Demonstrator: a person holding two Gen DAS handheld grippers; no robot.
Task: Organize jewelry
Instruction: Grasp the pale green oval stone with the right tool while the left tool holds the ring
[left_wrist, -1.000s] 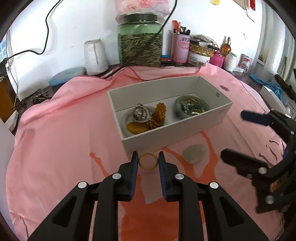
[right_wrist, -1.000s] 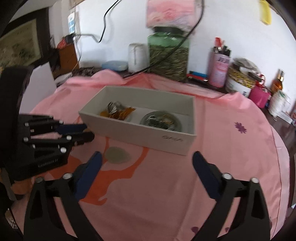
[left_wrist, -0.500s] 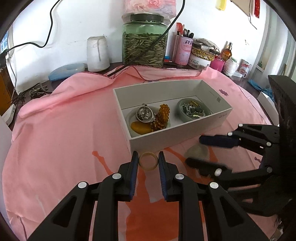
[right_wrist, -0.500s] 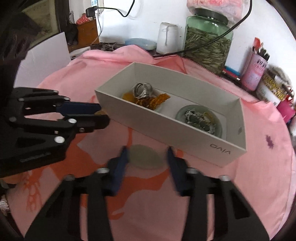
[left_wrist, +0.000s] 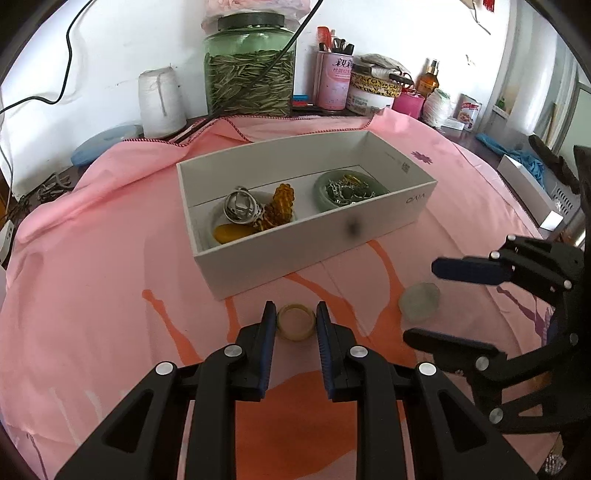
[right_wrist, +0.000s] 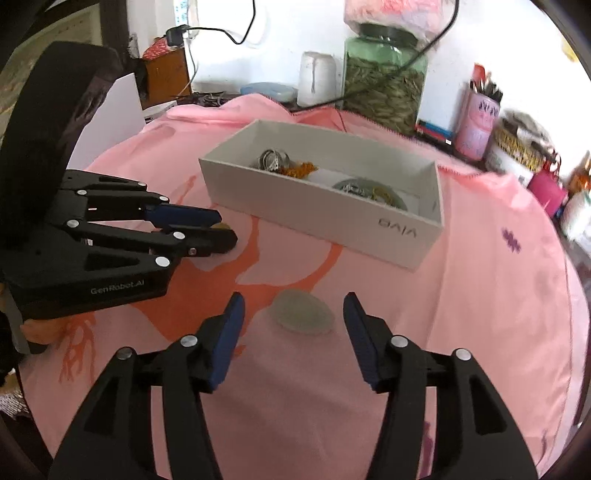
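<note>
Jewelry: cream bangle (left_wrist: 296, 320) sits clamped in my left gripper (left_wrist: 295, 322), low over the pink cloth (left_wrist: 92, 266), just in front of the white box (left_wrist: 310, 243).
Pale green stone (right_wrist: 301, 311): lies on the cloth between my right gripper (right_wrist: 293, 321) pads, untouched; jaws widening.
Box contents: one dish with silver ring, amber pieces (left_wrist: 281, 206); green dish (left_wrist: 347, 189) holding chains.
Step, my read: two loose pieces left to box.
Next move: lift the bangle over the near wall, then release; right gripper must close squarely on the stone.
In the way: box's near wall; grippers close together, could clash.
Background: seed jar (left_wrist: 249, 70), tins, cables along the table's back edge.
</note>
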